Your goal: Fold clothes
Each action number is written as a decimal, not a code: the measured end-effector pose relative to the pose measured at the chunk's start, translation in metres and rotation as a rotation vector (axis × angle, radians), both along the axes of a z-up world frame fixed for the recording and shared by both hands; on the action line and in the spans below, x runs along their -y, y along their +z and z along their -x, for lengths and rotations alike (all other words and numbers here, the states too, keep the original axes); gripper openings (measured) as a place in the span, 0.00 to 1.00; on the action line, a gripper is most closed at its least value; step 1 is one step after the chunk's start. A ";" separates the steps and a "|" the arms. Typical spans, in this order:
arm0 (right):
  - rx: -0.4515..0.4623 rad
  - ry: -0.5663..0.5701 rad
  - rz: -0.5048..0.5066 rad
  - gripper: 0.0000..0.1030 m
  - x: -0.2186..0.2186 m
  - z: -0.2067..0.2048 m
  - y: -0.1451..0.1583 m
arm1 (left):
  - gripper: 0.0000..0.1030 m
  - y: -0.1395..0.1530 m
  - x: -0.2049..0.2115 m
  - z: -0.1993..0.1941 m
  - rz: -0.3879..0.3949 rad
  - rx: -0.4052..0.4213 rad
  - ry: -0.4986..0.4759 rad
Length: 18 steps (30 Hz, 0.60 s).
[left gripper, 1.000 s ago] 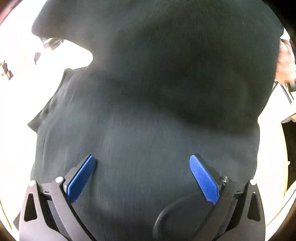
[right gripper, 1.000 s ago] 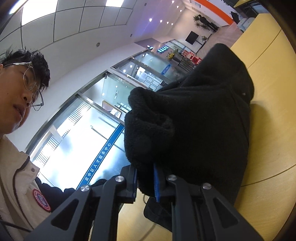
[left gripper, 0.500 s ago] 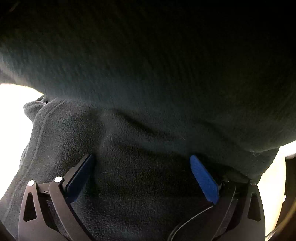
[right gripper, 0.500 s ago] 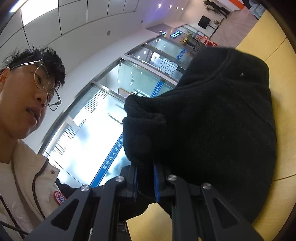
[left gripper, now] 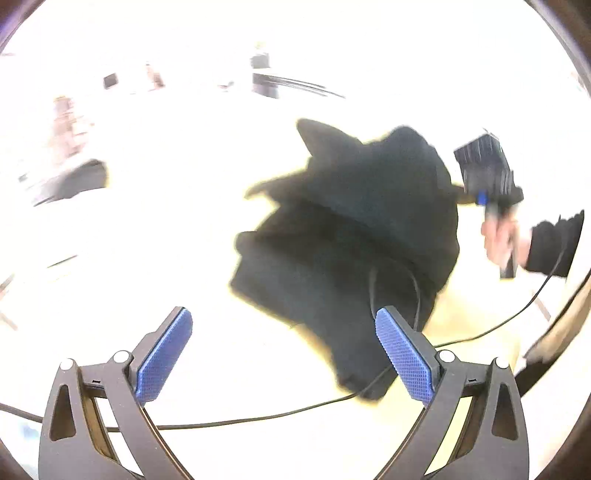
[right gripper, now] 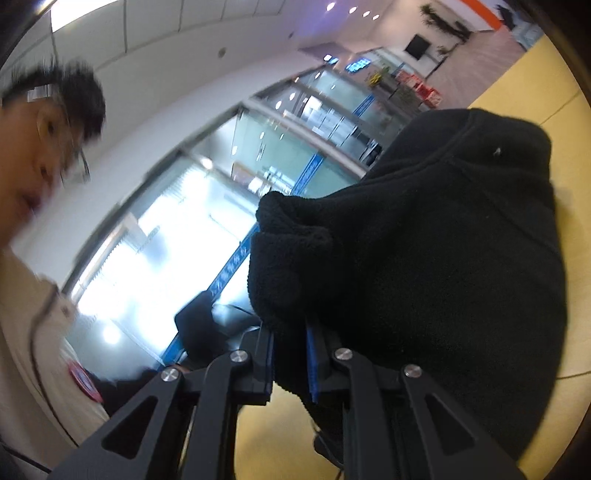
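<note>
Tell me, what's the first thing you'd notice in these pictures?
The big black fleece garment, bunched up over the yellow table. The right gripper pinches a thick fold of it between its blue pads. In the left wrist view the left gripper stands wide open with nothing between its fingers, and a thin black cable runs across in front.

Left wrist view badly overexposed: worktop [left gripper: 258, 229] blown to white, background washed out, smeared by motion blur. Black fleece [left gripper: 351, 251] reads as soft-edged dark mass, detail lost. Right wrist view evenly lit; ceiling panel [right gripper: 85, 11] and glass wall [right gripper: 166, 236] glare bright, person's head blurred. Fisheye bending, dark vignette at corners
</note>
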State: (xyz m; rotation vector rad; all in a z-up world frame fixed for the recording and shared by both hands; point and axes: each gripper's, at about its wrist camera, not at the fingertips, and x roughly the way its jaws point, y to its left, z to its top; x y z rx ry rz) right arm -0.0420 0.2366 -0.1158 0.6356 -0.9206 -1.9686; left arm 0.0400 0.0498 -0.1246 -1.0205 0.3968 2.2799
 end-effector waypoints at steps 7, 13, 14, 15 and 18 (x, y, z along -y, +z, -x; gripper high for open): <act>0.023 0.126 -0.167 0.15 0.071 0.016 -0.035 | 1.00 0.114 0.084 -0.075 0.318 -0.201 0.386; -0.068 0.174 -0.379 0.15 0.117 0.017 -0.037 | 1.00 0.070 0.129 -0.031 0.200 -0.112 0.347; -0.088 0.179 -0.420 0.15 0.125 0.015 -0.037 | 1.00 0.053 0.118 -0.017 0.176 -0.097 0.306; -0.111 0.185 -0.467 0.15 0.126 0.009 -0.042 | 1.00 0.035 0.096 -0.008 0.131 -0.085 0.240; -0.208 0.216 -0.641 0.15 0.131 -0.014 -0.053 | 1.00 -0.014 0.009 0.011 -0.013 -0.058 -0.007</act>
